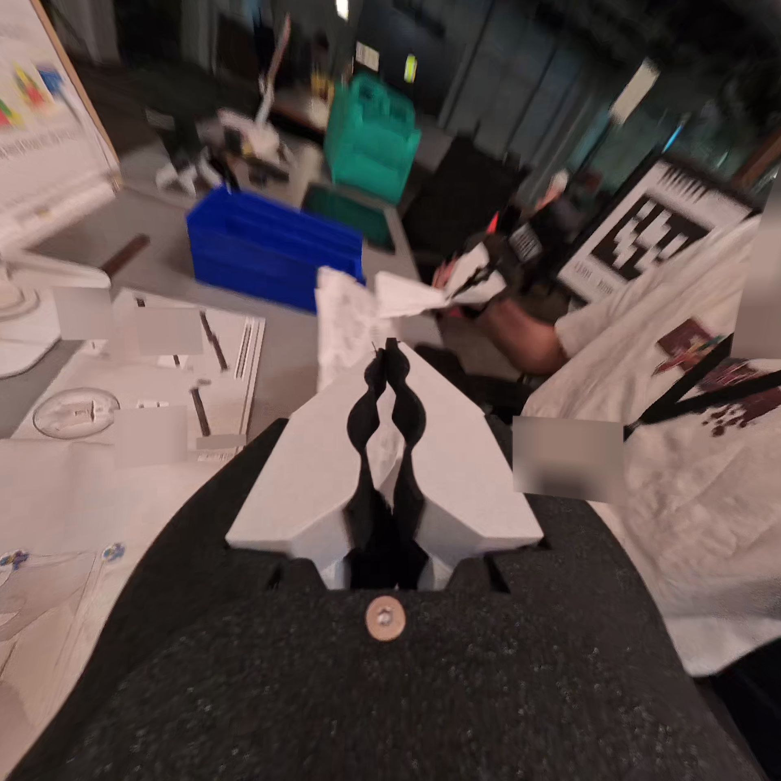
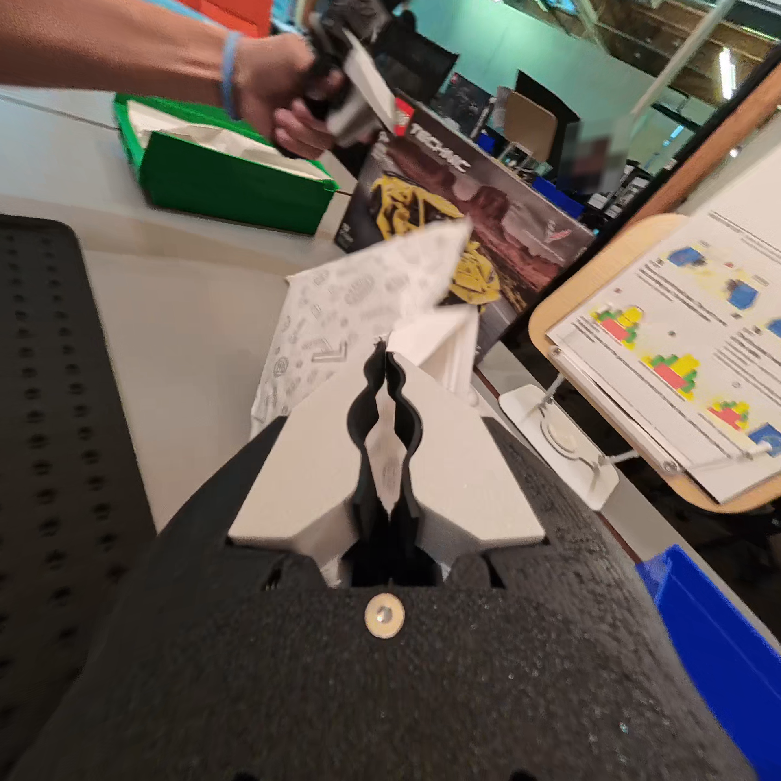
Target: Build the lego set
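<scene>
A white printed paper bag is held up above the grey desk, stretched between both claws. The right claw is pressed closed on one edge of it. The left claw is likewise closed, pinching the bag's other side. Behind the bag in the right wrist view stands the set's box with a yellow car, a green bin beside it. A blue bin sits beyond the bag in the left wrist view.
</scene>
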`<state>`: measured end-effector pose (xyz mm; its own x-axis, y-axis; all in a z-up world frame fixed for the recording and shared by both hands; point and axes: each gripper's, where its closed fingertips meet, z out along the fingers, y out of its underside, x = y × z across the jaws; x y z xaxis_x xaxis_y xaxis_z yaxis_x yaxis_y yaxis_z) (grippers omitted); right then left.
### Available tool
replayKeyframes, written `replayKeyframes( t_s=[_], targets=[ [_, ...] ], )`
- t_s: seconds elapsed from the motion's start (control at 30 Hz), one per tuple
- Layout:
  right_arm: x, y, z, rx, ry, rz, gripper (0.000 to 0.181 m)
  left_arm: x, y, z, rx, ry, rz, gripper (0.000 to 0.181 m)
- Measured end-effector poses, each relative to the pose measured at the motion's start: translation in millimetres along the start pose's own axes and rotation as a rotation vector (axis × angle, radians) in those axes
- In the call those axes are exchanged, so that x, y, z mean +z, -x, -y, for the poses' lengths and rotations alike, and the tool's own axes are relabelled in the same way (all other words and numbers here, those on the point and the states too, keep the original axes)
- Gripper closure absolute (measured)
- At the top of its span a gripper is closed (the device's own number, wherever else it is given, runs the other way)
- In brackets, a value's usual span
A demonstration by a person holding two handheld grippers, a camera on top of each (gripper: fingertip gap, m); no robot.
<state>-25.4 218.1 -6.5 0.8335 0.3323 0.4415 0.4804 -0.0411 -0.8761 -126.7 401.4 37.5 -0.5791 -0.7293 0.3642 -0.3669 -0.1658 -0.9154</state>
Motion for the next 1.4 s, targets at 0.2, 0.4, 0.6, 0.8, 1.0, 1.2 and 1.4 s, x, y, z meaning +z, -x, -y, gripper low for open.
replayKeyframes(
  t_s=[0.2,0.4,0.6,0.8,1.0,1.2,1.4],
  targets=[
    [3,-12,15,0.009,-0.012,0.061,0.181,-32,-24,3,0.046,-0.217,0.121,0.177],
    [20,-35,41,0.012,0.059,0.119,0.181,77,-48,-34,0.079,0.049,0.194,0.122],
    [10,-22,62,-0.004,0.039,0.205,0.181,141,-75,-5,0.227,-0.014,0.126,0.132],
    [-32,-17,-2,0.084,0.209,0.172,0.181,199,-49,-48,0.190,0.225,-0.010,0.146],
    [-69,-3,-77,0.354,0.249,0.130,0.181,278,-26,-117,0.197,0.472,-0.114,0.151],
    [-91,9,-108,0.493,0.217,0.097,0.181,312,-4,-159,0.242,0.641,-0.123,0.173],
    [-88,19,-130,0.439,0.300,0.039,0.181,320,12,-199,0.253,0.789,-0.087,0.181]
  ],
)
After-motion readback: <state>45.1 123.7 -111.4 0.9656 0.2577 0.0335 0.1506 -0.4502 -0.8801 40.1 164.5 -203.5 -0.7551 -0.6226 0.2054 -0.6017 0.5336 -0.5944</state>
